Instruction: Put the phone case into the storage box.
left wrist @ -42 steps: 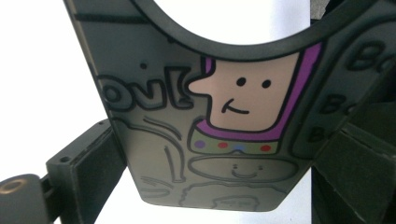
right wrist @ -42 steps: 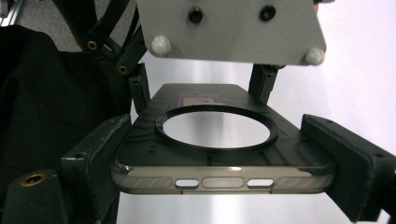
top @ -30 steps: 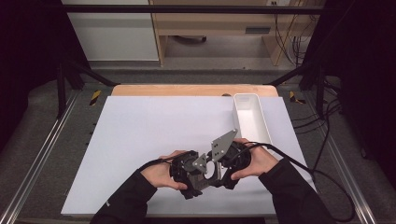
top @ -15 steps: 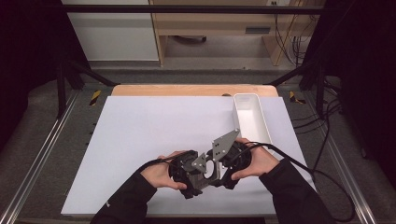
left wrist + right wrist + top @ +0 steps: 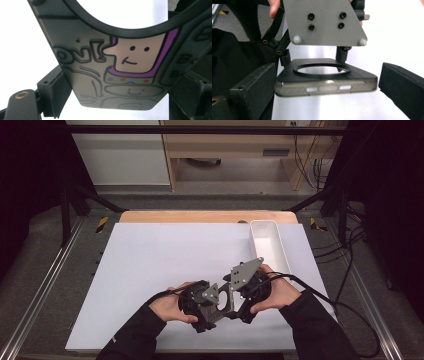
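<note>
Cartoon-printed phone case (image 5: 120,75), between black fingers (image 5: 56,93), white table (image 5: 22,45)

Black sleeves (image 5: 135,340) cover both forearms to the wrist. Each hand grips a black tool: the left gripper (image 5: 202,302) and the right gripper (image 5: 247,290), each topped by a grey three-cornered plate (image 5: 323,22) with four black screws. Black cables (image 5: 340,305) trail off beside the sleeves.

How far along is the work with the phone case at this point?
Done: the smoky grey translucent phone case is gripped at its far end by the left tool. In hand: the right tool brackets the case with open jaws, one side apart from it. Left: closing that grip; the long white plastic tray looks empty.
</note>
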A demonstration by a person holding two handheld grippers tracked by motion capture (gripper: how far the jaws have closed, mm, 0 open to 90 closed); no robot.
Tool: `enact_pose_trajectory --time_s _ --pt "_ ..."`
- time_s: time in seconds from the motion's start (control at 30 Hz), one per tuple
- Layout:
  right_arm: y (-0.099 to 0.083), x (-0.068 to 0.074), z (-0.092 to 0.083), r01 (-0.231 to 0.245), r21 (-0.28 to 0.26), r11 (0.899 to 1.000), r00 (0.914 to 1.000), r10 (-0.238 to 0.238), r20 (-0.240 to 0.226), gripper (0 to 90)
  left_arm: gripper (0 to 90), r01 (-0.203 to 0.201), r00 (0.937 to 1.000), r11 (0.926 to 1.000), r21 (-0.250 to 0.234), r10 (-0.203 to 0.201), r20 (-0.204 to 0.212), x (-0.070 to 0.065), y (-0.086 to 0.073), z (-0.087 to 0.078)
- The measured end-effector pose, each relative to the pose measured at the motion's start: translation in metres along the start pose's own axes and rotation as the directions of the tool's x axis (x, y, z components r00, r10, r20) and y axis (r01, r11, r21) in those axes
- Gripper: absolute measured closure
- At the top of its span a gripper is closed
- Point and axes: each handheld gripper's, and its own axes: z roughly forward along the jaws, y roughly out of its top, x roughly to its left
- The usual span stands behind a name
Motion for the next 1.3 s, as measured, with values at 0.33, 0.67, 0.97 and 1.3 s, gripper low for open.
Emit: enact_pose_trajectory --time_s 0.33,0.67,0.97,1.3 --pt "-0.007 0.003 -0.020 -0.015 -0.085 0.996 0.9991 0.018 0.038 1.2 11.4 0.021 0.9998 0.9989 -0.042 -0.021 -0.003 0.002 -0.007 -0.005" --pt "-0.025 0.004 -0.028 -0.061 -0.171 0.983 0.9958 0.072 0.057 1.0 11.4 0.044 0.9987 0.9918 -0.120 -0.047 -0.021 0.003 -0.014 -0.008" --pt "-0.039 0.005 -0.024 -0.090 -0.213 0.973 0.9932 0.104 0.053 1.2 11.4 0.070 0.9968 0.9776 -0.198 -0.077 -0.024 0.004 -0.021 -0.008" --pt "-0.051 0.007 -0.013 -0.121 -0.256 0.959 0.9904 0.134 0.034 1.3 11.3 0.079 0.9956 0.9611 -0.265 -0.089 -0.028 0.002 -0.026 -0.006"
